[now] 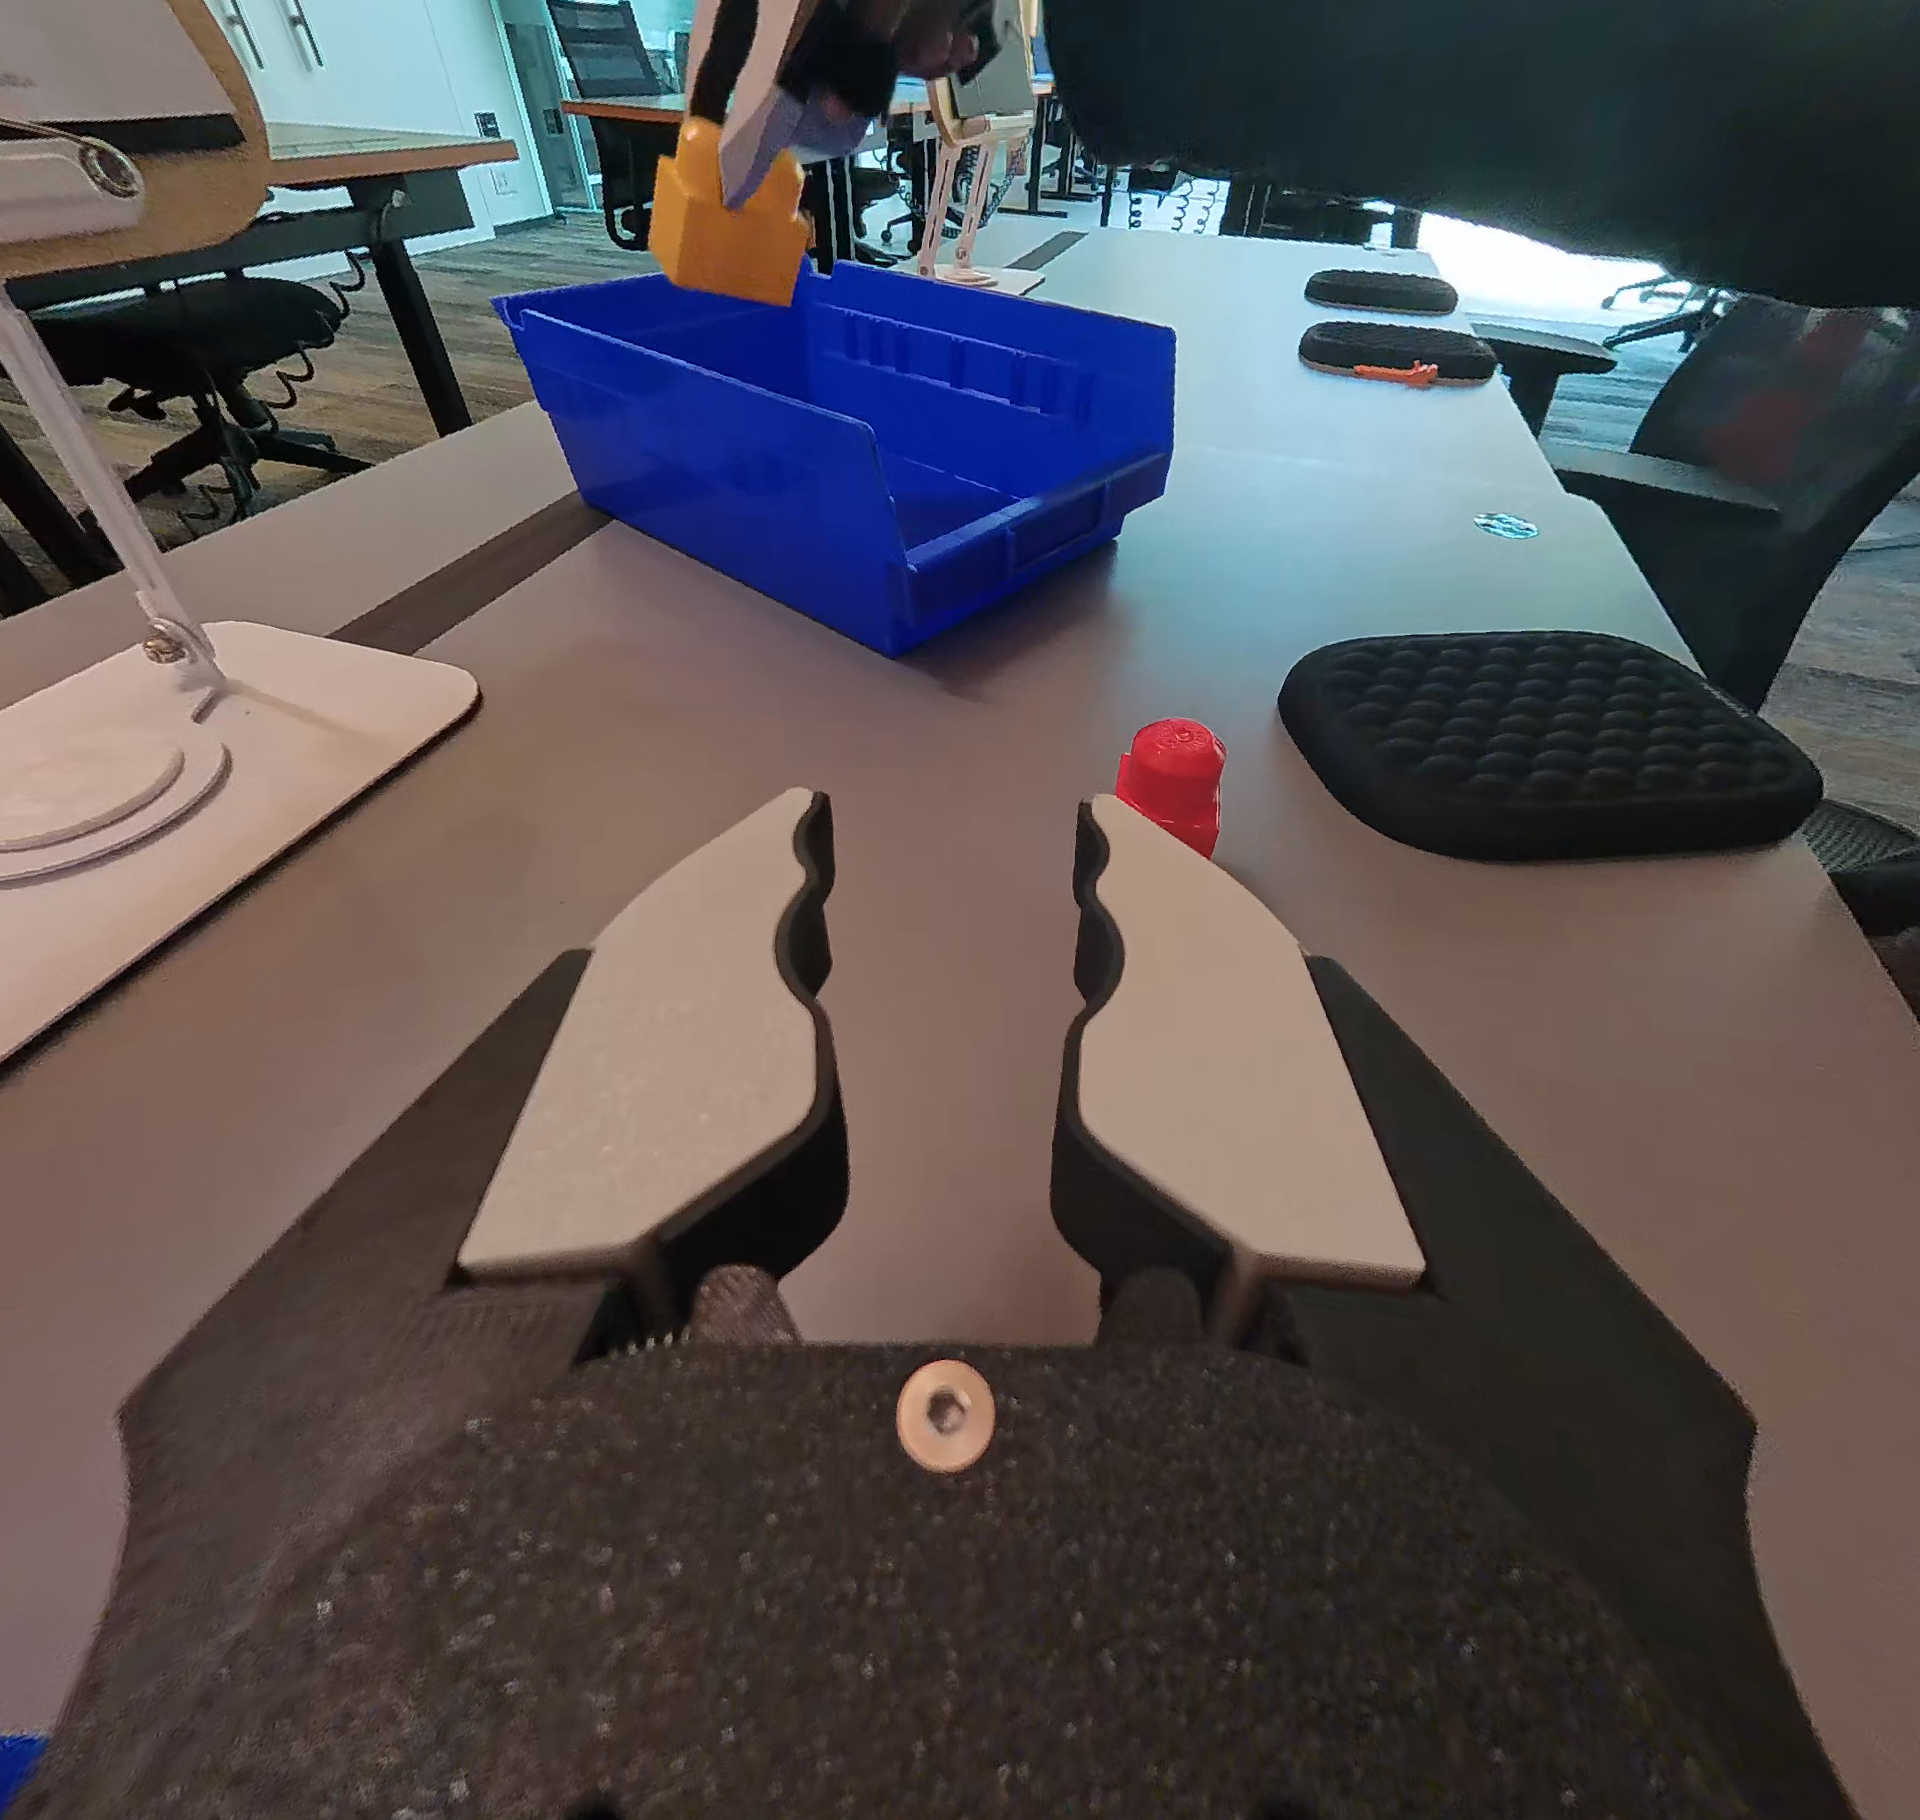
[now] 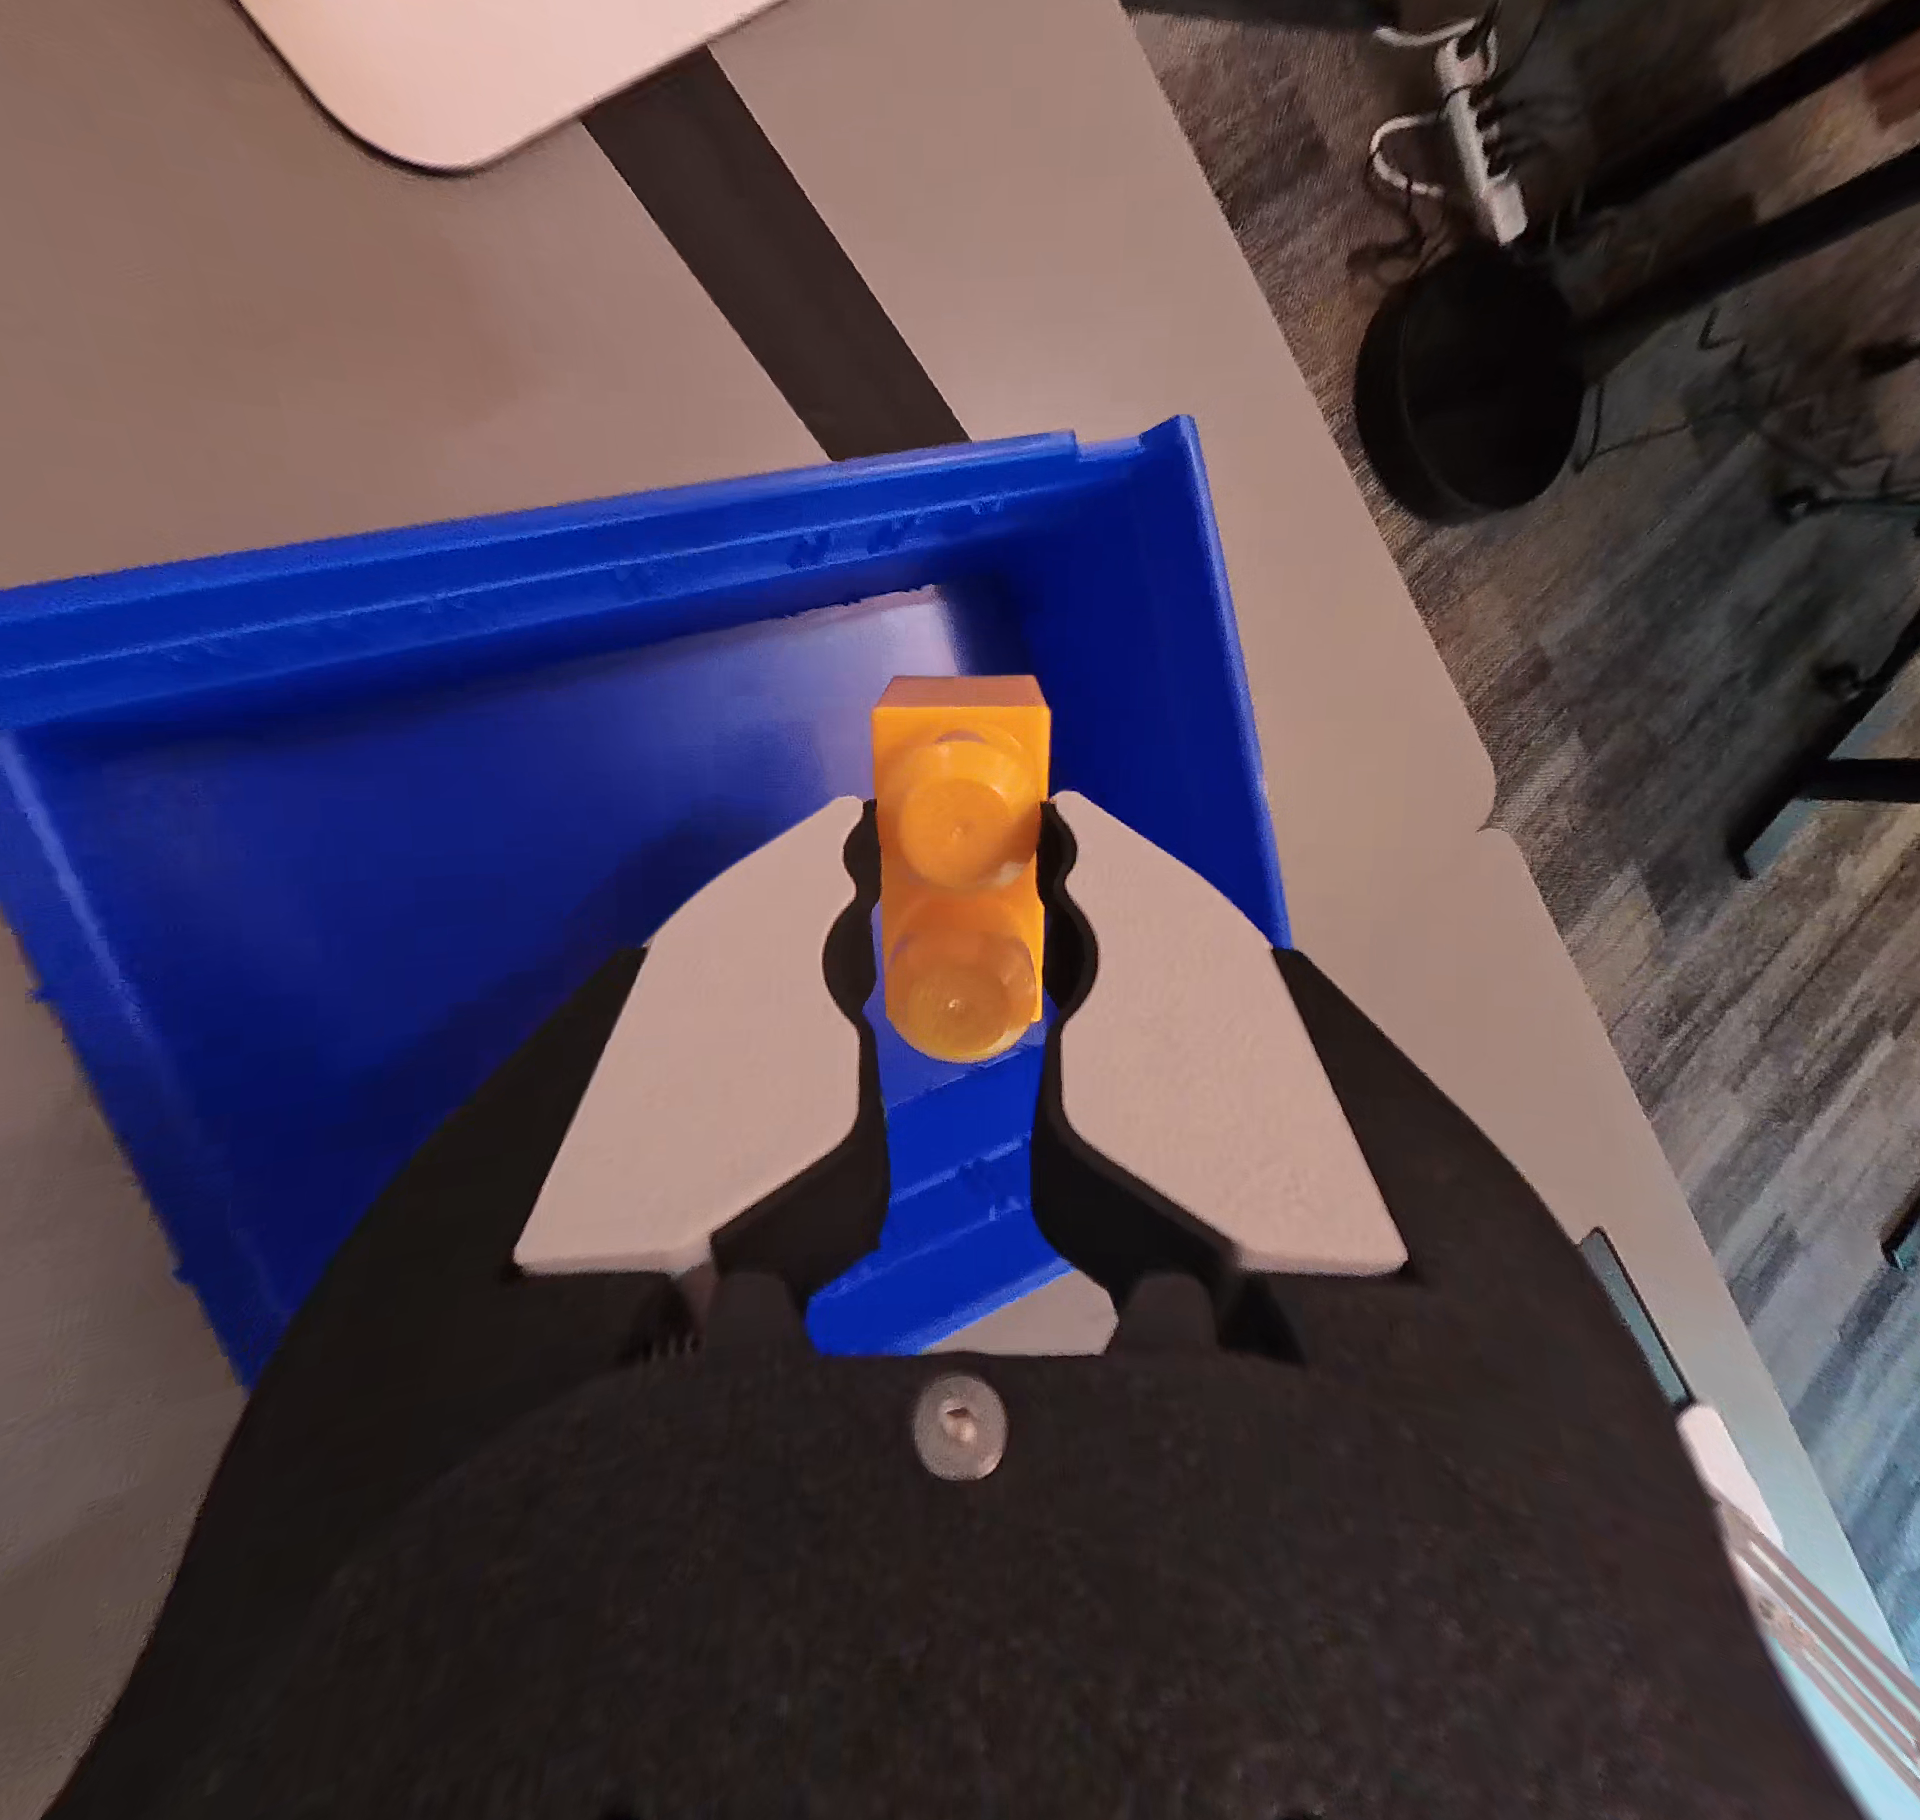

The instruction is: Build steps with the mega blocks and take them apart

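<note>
Aloft: orange block pinched over the blue bin

Clamped between the fingertips of the right gripper [image 2: 956,820], the orange block [image 2: 961,866] hangs in the air above the far corner of the blue bin [image 2: 436,835]. It is a two-stud mega block of glossy plastic, its round studs facing the wrist camera, and it touches neither wall nor floor of the bin. From the left wrist view the same block [image 1: 727,222] shows tilted, just over the bin's back rim [image 1: 665,316].

The bin is a ribbed, open-fronted plastic tray standing on the smooth grey bench [image 1: 1299,1043]; what shows of its floor is bare. Nearer, a red block [image 1: 1169,783] stands upright on the bench, partly hidden behind the right fingertip of the left gripper [image 1: 951,825], whose jaws are spread with only bench surface between them. Its fingers [image 1: 675,1043] are flat grey plates edged with wavy black pads.

Just right of the red block lies a black dimpled cushion pad [image 1: 1548,742]. At the left sits a white rounded base plate [image 1: 260,721] carrying a slanted stand. A dark sleeve [image 1: 1507,56] fills the upper right
</note>
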Demonstrator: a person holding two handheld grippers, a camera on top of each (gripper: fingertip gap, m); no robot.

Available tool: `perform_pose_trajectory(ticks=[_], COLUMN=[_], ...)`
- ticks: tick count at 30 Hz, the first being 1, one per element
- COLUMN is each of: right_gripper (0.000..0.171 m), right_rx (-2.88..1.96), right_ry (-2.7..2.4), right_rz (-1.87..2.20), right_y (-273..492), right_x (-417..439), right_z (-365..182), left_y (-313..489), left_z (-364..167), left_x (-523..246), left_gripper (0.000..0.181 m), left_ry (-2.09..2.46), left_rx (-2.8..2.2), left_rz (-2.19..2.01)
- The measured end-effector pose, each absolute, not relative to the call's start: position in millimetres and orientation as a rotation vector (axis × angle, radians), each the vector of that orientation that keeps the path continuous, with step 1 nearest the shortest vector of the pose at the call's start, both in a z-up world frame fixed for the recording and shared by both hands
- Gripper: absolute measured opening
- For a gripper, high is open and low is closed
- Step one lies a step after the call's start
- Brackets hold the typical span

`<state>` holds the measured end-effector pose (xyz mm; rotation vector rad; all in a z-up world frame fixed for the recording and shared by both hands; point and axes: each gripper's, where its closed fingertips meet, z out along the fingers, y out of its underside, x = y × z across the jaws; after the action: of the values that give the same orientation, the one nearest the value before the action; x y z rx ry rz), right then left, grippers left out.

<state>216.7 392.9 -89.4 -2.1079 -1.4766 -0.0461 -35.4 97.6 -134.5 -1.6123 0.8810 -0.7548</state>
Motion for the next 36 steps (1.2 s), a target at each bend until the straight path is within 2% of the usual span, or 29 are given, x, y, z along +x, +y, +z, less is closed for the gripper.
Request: perform_pose_trajectory(ticks=[16, 26, 36], right_gripper=[0.029, 0.029, 0.029], right_rx=[-2.214, -2.268, -2.268], right_ry=[-1.714, -1.760, -1.761], right_rz=[-0.054, -0.037, -0.007], right_y=[445.7, 449.6, 451.5], right_x=[194.3, 194.6, 193.8], right_z=[-173.7, -196.5, -197.4], left_y=[105.9, 107.1, 107.2], left_z=[-140.1, -144.0, -147.2], left_x=[-42.7, -43.3, -42.3], left_gripper=[0.041, 0.039, 0.038], left_ry=[0.838, 0.830, 0.835], left_rx=[-1.641, -1.657, -1.667], left_rz=[-0.775, -0.788, -0.788])
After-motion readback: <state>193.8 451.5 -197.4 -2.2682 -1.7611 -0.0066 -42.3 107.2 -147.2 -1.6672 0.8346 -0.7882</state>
